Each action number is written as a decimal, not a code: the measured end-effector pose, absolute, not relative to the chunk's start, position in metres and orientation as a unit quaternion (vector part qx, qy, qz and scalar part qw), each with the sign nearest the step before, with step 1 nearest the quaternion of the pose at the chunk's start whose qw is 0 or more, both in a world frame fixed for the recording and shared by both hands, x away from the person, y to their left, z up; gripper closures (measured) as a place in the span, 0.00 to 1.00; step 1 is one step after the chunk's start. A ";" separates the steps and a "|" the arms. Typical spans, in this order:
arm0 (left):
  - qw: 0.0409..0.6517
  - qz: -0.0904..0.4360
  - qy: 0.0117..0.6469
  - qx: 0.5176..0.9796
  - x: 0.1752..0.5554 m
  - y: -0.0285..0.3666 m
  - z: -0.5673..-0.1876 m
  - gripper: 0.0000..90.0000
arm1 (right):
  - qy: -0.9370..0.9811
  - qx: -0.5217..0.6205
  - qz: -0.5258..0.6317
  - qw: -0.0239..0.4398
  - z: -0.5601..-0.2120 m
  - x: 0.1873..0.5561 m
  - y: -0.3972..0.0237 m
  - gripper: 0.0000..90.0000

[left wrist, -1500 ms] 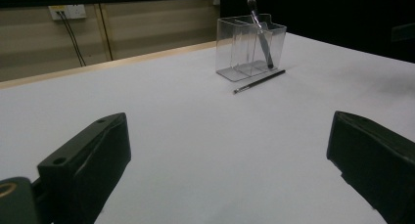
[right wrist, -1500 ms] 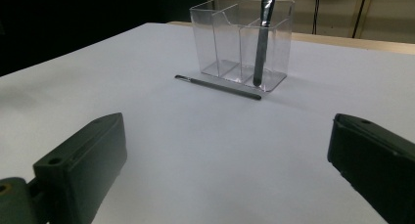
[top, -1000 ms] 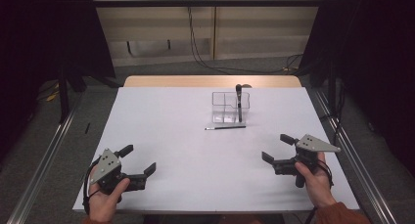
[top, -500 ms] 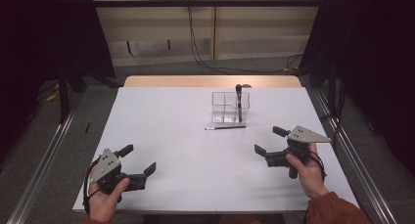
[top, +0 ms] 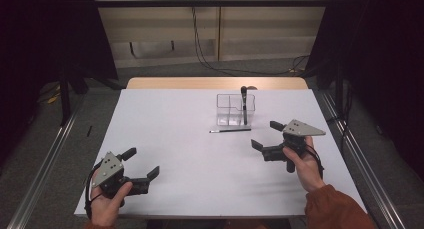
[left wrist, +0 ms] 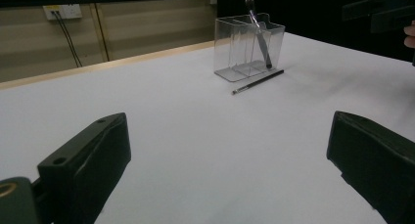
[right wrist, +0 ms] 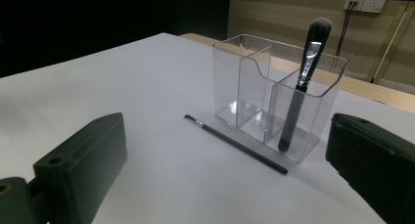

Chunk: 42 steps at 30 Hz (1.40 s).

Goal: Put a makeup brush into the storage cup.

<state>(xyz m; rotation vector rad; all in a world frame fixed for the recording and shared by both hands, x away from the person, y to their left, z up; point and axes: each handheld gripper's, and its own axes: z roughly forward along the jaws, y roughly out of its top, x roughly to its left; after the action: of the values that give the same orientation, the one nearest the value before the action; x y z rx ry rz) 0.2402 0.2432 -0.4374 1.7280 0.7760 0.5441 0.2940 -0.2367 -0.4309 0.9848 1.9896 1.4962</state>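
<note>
The right gripper [top: 265, 135] stands wide open and empty, near the thin brush [right wrist: 236, 144] lying flat on the white table [top: 170, 119], touching or just beside the front of the clear organizer [right wrist: 274, 87]. The left gripper [top: 141, 163] rests wide open and empty, well apart. Risk: the brush probably sits too low for a clean pinch; closing jaws may roll it or bump the organizer and its upright makeup brush [right wrist: 302, 82].

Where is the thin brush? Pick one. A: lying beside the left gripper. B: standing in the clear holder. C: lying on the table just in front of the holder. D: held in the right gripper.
C: the thin brush lies flat on the table along the front of the holder; both grippers are open and hold nothing.
</note>
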 end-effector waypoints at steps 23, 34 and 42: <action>0.551 0.229 0.328 0.732 0.241 0.243 -0.437 0.03 | 0.743 0.351 0.523 0.225 -0.423 0.339 -0.202 0.00; 0.553 0.227 0.327 0.732 0.241 0.243 -0.437 0.03 | 0.770 0.334 0.510 0.189 -0.417 0.353 -0.194 0.02; 0.551 0.227 0.327 0.733 0.241 0.243 -0.438 0.03 | 0.796 0.315 0.488 0.168 -0.414 0.357 -0.192 0.01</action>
<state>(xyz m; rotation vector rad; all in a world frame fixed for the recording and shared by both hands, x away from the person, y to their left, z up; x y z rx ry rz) 0.2411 0.2429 -0.4377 1.7351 0.7727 0.5375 0.3571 -0.1924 -0.4143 0.8968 2.2650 1.3885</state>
